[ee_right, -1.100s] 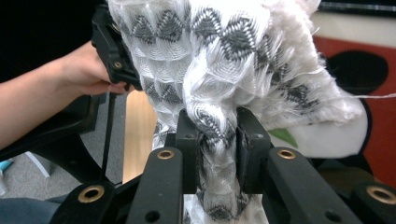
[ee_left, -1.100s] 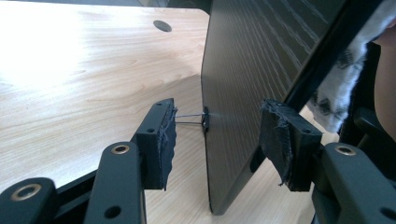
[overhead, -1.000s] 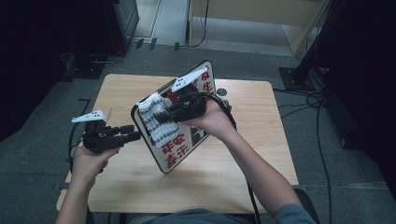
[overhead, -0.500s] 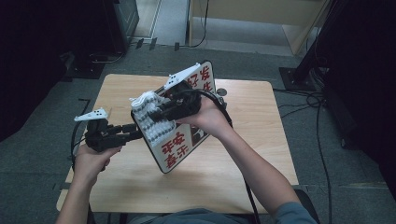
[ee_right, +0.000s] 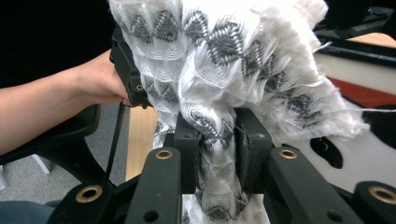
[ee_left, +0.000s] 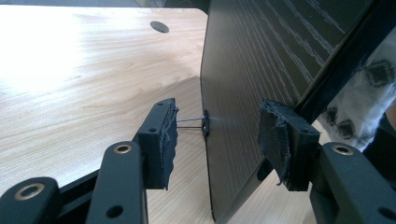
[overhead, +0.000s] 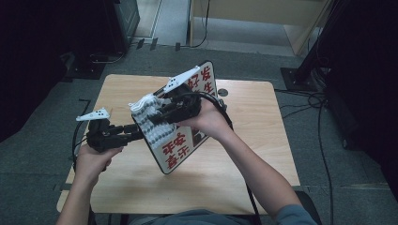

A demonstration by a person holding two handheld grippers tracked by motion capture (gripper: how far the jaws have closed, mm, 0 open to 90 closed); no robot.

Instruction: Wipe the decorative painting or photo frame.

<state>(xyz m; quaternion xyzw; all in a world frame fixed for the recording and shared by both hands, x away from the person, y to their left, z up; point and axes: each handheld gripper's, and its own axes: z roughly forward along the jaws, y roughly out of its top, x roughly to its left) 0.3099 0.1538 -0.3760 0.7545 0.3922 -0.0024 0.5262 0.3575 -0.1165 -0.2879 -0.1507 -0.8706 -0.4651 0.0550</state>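
Observation:
A board [overhead: 180, 145] with a white face, red characters and a black frame stands tilted on the wooden table [overhead: 253, 159]. My right gripper [overhead: 162, 117] is shut on a white cloth [overhead: 148, 115] with a grey zigzag pattern, bunched between its jaws [ee_right: 217, 154] and held against the board's upper left part. The cloth [ee_right: 224, 56] fans out above the jaws. My left gripper [overhead: 136, 132] is open at the board's left edge. Its jaws [ee_left: 219, 140] straddle that edge, facing the dark wood-grain back [ee_left: 252, 60], with a gap beside the left pad [ee_left: 163, 135].
A round cable hole [overhead: 222, 92] lies in the table behind the board. Cables [overhead: 324, 112] run over the grey floor to the right, near a dark stand base [overhead: 300, 77]. The person's forearms reach in from the near edge.
The right gripper with the cloth has shifted a little left along the board, toward the left gripper. The left hand has stayed in place.

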